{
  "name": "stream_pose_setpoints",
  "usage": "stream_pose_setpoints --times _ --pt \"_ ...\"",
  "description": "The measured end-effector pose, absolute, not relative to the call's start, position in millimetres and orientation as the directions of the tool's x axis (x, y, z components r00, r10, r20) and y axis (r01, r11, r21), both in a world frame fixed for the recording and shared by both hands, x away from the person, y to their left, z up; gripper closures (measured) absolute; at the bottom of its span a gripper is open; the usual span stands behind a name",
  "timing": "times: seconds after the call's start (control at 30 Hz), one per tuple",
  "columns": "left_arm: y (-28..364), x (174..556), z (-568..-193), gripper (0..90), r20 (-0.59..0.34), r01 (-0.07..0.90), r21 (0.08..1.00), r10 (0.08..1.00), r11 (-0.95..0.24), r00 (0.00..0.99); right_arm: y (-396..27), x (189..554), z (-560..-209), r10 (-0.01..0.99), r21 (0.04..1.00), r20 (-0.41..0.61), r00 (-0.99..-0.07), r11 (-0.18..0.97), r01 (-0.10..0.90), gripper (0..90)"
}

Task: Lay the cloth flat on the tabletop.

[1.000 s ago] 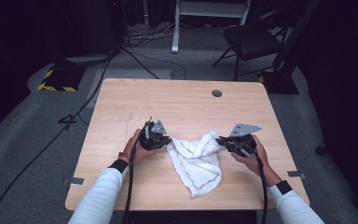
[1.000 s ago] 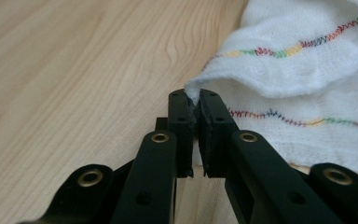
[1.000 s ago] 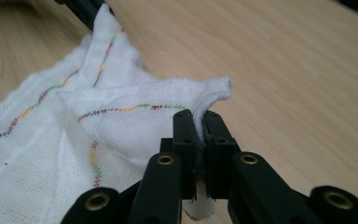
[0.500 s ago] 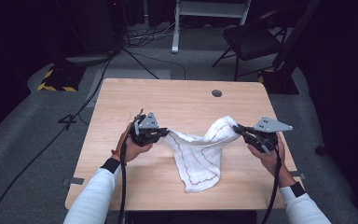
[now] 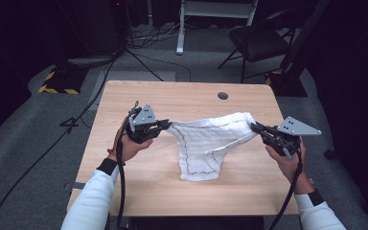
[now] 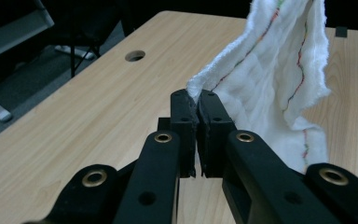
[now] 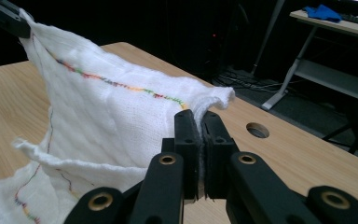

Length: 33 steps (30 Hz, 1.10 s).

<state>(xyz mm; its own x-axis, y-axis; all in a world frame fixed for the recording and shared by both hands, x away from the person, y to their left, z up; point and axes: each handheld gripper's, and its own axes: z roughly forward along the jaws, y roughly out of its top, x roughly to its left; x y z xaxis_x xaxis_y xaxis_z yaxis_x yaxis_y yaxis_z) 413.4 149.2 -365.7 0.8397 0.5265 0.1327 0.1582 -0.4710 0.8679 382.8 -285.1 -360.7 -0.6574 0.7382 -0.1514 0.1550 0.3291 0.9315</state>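
White cloth (image 5: 210, 143) with multicoloured stitching along its edges is held stretched above the wooden counter (image 5: 124, 191), its lower part draped down onto the counter surface. One top corner is pinched between the closed fingers of the left gripper (image 5: 165, 125), seen clamped tight in the left gripper view (image 6: 198, 105). The opposite top corner is gripped by the closed fingers of the right gripper (image 5: 255, 127), as the right gripper view (image 7: 200, 121) confirms. A round cable hole (image 5: 223, 95) lies near the counter's far edge.
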Motion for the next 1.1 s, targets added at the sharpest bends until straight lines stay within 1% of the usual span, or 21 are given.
stream_pose_setpoints --times 0.13,0.17,0.2,0.4,0.47,0.5,0.6,0.7,0.73,0.77,0.8,0.83,0.9,0.93,0.97,1.0,1.03,1.1 --pt "146 428 -371 86.1 0.119 0.187 0.864 0.551 -0.468 0.826 -280 392 -362 0.748 0.921 -0.174 -0.641 0.354 0.162 86.8" --pt "145 433 -374 86.0 0.113 0.196 0.863 0.556 -0.465 0.823 -277 403 -367 0.751 0.913 -0.176 -0.636 0.366 0.180 86.8" --pt "144 439 -377 86.0 0.106 0.207 0.862 0.563 -0.463 0.819 -277 403 -367 0.751 0.913 -0.176 -0.636 0.366 0.180 86.8" --pt "136 479 -402 85.9 0.056 0.285 0.853 0.620 -0.437 0.783 -270 446 -393 0.769 0.877 -0.178 -0.614 0.407 0.256 86.3" --pt "129 496 -410 85.9 0.055 0.304 0.845 0.637 -0.440 0.769 -268 466 -406 0.786 0.859 -0.180 -0.592 0.419 0.295 86.0" --pt "129 496 -410 85.9 0.055 0.304 0.845 0.637 -0.440 0.769 -268 466 -406 0.786 0.859 -0.180 -0.592 0.419 0.295 86.0" --pt "120 511 -418 85.8 0.059 0.329 0.835 0.665 -0.442 0.744 -265 488 -417 0.807 0.839 -0.183 -0.561 0.426 0.339 83.4" --pt "113 524 -426 85.4 0.066 0.354 0.822 0.691 -0.447 0.719 -262 497 -422 0.815 0.825 -0.202 -0.544 0.441 0.354 81.8" --pt "111 527 -429 84.4 0.073 0.367 0.817 0.711 -0.445 0.699 -261 500 -424 0.819 0.821 -0.206 -0.535 0.442 0.360 79.8" --pt "109 531 -432 73.7 0.072 0.388 0.810 0.732 -0.440 0.677 -260 508 -430 0.829 0.802 -0.218 -0.516 0.453 0.389 70.2" --pt "107 534 -435 73.7 0.061 0.412 0.804 0.749 -0.428 0.660 -260 508 -430 0.829 0.802 -0.218 -0.516 0.453 0.389 70.2" --pt "106 536 -437 69.9 0.046 0.423 0.800 0.746 -0.426 0.664 -260 511 -433 0.838 0.798 -0.211 -0.503 0.446 0.407 67.1" --pt "102 537 -442 58.9 0.032 0.427 0.796 0.735 -0.429 0.678 -260 514 -437 0.840 0.790 -0.195 -0.507 0.441 0.426 65.4" --pt "99 536 -443 52.5 0.036 0.434 0.787 0.736 -0.438 0.676 -259 513 -440 0.839 0.788 -0.189 -0.510 0.440 0.431 60.3" --pt "96 533 -446 47.3 0.031 0.444 0.779 0.735 -0.443 0.678 -258 512 -441 0.838 0.787 -0.183 -0.515 0.439 0.434 58.6" --pt "96 533 -446 46.3 0.031 0.444 0.779 0.735 -0.443 0.678 -257 510 -442 0.834 0.785 -0.182 -0.521 0.442 0.434 57.9" --pt "95 527 -446 44.1 0.034 0.428 0.779 0.713 -0.458 0.700 -256 509 -443 0.831 0.781 -0.176 -0.528 0.444 0.439 57.1" --pt "96 523 -446 37.3 0.027 0.428 0.774 0.700 -0.467 0.714 -252 505 -444 0.817 0.783 -0.160 -0.554 0.446 0.433 56.3"
